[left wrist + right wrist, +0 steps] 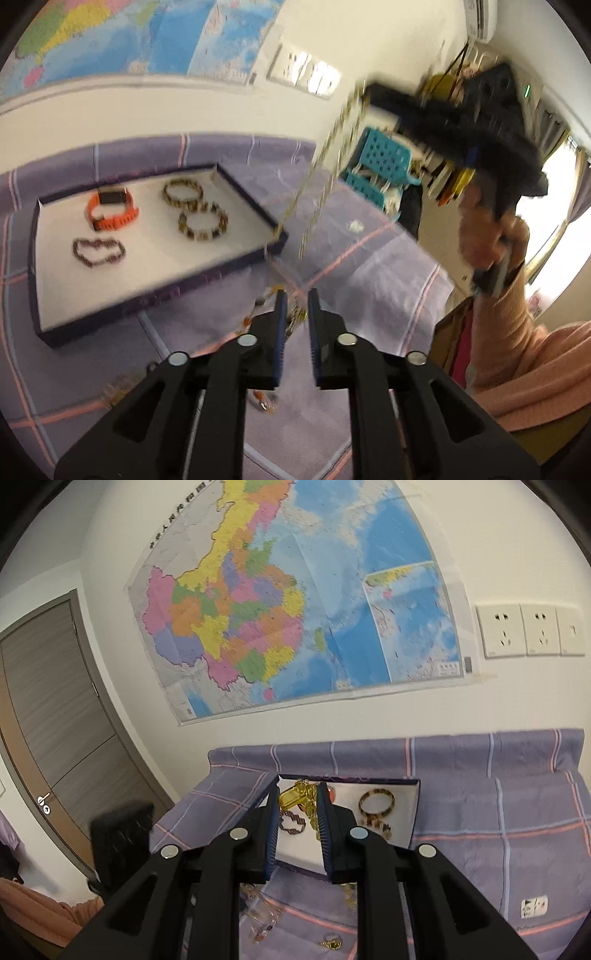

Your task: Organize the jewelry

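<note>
The right claw (pixel 297 812) pinches a gold necklace (pixel 308 805) aloft near the tray (pixel 236 258), while the left claw (pixel 295 306) hangs spread over the surface (pixel 369 266).

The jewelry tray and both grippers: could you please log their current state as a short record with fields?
surface: purple plaid cloth
tray: white-lined tray with dark rim, on the cloth
in tray: orange watch; two brown-and-gold bracelets; dark beaded bracelet
right gripper: raised, shut on a gold necklace that hangs down
left gripper: open, holding nothing, above loose pieces on the cloth
blur: left wrist view is motion-blurred
</note>
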Motion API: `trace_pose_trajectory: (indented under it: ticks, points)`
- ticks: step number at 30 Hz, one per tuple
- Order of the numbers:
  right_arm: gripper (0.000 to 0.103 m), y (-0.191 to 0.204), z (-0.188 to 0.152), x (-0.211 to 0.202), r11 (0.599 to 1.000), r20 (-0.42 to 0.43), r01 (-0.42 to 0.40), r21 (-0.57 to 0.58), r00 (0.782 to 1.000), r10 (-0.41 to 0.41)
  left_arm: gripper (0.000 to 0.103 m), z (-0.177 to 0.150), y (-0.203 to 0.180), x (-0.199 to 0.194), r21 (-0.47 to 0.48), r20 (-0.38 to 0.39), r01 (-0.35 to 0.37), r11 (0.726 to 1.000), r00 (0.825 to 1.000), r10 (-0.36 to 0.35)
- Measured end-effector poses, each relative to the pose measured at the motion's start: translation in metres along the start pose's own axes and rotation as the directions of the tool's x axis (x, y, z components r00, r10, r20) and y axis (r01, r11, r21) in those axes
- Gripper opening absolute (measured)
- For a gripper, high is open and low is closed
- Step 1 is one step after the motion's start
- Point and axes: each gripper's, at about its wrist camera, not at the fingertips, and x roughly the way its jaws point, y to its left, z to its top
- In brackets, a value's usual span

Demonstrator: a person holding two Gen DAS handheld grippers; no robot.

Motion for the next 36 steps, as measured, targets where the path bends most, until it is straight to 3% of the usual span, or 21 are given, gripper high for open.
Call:
trace_pose_trajectory:
  ticks: [2, 3, 8, 13, 16, 21, 24, 27, 29, 33, 34, 36]
  points:
    - [0.018, 0.001, 0.0, 0.001, 1.0, -0.002, -0.001, -0.004, 1.0, 0.001, 0.03, -0.01, -0.003, 0.011, 0.023, -0.038, -0.049, 0.999, 0.998, 0.05]
    - [0.018, 0.001, 0.0, 0.002, 1.0, -0.004, -0.001, -0.003, 1.0, 0.001, 0.032, -0.017, -0.003, 0.016, 0.033, -0.062, -0.073, 0.997, 0.995, 0.075]
    - [0.018, -0.004, -0.008, 0.009, 1.0, -0.023, 0.001, 0.016, 1.0, -0.001, 0.034, -0.044, 0.005, 0.009, 0.057, -0.076, -0.14, 0.989, 0.987, 0.144]
    - [0.018, -0.007, -0.018, 0.017, 1.0, -0.046, -0.003, 0.03, 0.999, 0.005, 0.033, -0.059, 0.035, -0.029, -0.022, -0.014, -0.224, 0.974, 0.974, 0.224]
    - [0.018, -0.009, -0.025, 0.024, 0.999, -0.064, -0.007, 0.043, 0.998, 0.01, 0.033, -0.061, 0.054, -0.041, -0.06, -0.015, -0.33, 0.942, 0.944, 0.329]
    - [0.018, -0.009, -0.033, 0.032, 0.998, -0.09, -0.012, 0.056, 0.996, 0.017, 0.033, -0.061, 0.072, -0.036, -0.035, -0.055, -0.434, 0.9, 0.9, 0.432]
    - [0.018, -0.009, -0.036, 0.035, 0.998, -0.103, -0.012, 0.059, 0.995, 0.018, 0.033, -0.062, 0.08, -0.029, -0.03, -0.081, -0.453, 0.891, 0.89, 0.45]
    - [0.018, -0.011, -0.039, 0.038, 0.998, -0.114, -0.013, 0.068, 0.993, 0.02, 0.034, -0.061, 0.087, -0.024, -0.041, -0.094, -0.446, 0.894, 0.893, 0.441]
    - [0.018, -0.012, -0.041, 0.041, 0.997, -0.124, -0.014, 0.076, 0.992, 0.023, 0.027, -0.059, 0.09, -0.024, -0.055, -0.097, -0.418, 0.907, 0.906, 0.412]
    - [0.018, -0.013, -0.044, 0.043, 0.996, -0.131, -0.014, 0.085, 0.991, 0.025, 0.018, -0.061, 0.085, -0.025, -0.05, -0.085, -0.41, 0.911, 0.91, 0.405]
    - [0.018, -0.013, -0.044, 0.043, 0.996, -0.131, -0.012, 0.088, 0.991, 0.023, 0.01, -0.061, 0.085, -0.028, -0.059, -0.078, -0.401, 0.914, 0.915, 0.397]
    - [0.018, -0.014, -0.045, 0.043, 0.996, -0.131, -0.012, 0.091, 0.991, 0.024, 0.009, -0.059, 0.085, -0.04, -0.097, -0.052, -0.369, 0.924, 0.929, 0.366]
